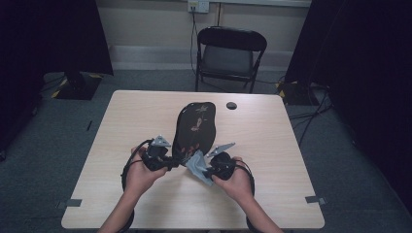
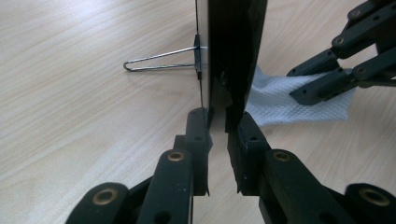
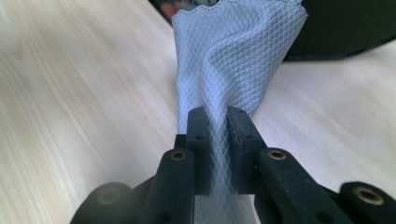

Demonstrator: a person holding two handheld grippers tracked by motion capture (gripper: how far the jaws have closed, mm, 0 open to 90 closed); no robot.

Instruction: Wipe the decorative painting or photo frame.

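A dark, glossy oval panel (image 1: 194, 126) with a faint flower pattern rests near the middle of the table. My left gripper (image 1: 176, 162) is shut on its near edge. In the left gripper view the jaws (image 2: 217, 116) pinch the thin panel (image 2: 236, 51), and a wire stand (image 2: 161, 59) juts from its back. My right gripper (image 1: 204, 171) is shut on a pale quilted cloth (image 1: 198, 166) beside the panel's near end. In the right gripper view the cloth (image 3: 233, 56) runs up from between the jaws (image 3: 217, 114) to the panel (image 3: 345, 28). The left gripper view also shows the cloth (image 2: 280, 100) and the right gripper (image 2: 296, 84).
The light wooden table (image 1: 145, 116) has a small dark round hole (image 1: 231, 105) near its far edge. A black folding chair (image 1: 228, 53) stands behind the table. Dark curtains hang on both sides, and cables lie on the floor at the right.
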